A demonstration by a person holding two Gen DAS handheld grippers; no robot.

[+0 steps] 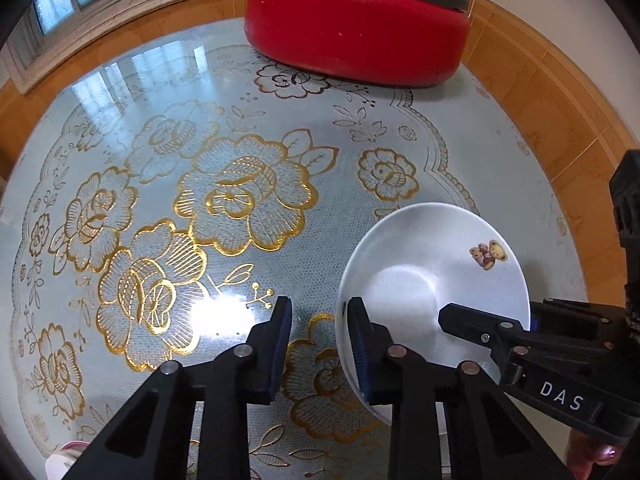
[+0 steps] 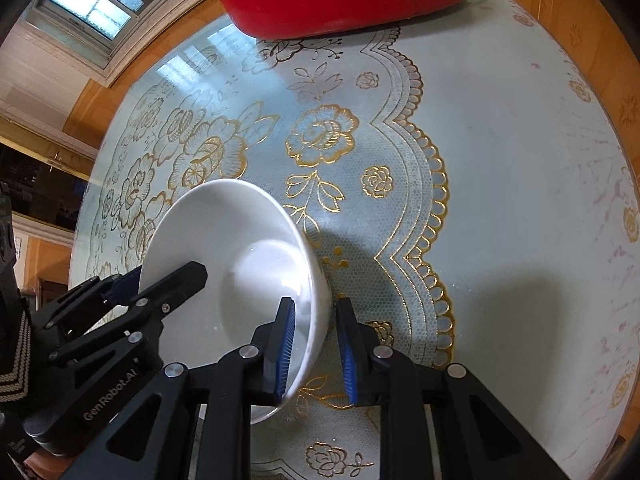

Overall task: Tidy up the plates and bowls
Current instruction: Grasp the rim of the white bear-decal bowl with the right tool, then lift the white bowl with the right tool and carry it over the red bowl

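Observation:
A white bowl [image 1: 420,264] with a small bear print [image 1: 490,254] is over the flowered tabletop, tipped toward the left in the right wrist view [image 2: 224,232]. My right gripper [image 2: 314,344] is shut on its right rim, one finger inside and one outside the wall. My left gripper [image 1: 320,348] straddles the opposite rim. Its right pad [image 1: 362,344] lies against the inside, while a clear gap separates its left pad [image 1: 280,344] from the bowl. Each gripper also shows in the other's view, at the bowl's far edge.
A large red round appliance [image 1: 356,28] with a grey lid stands at the far side of the glass-topped table [image 1: 160,184]. The table's curved edge [image 2: 624,184] runs along the right, with orange floor tiles beyond it. A window [image 2: 96,4] is at the far left.

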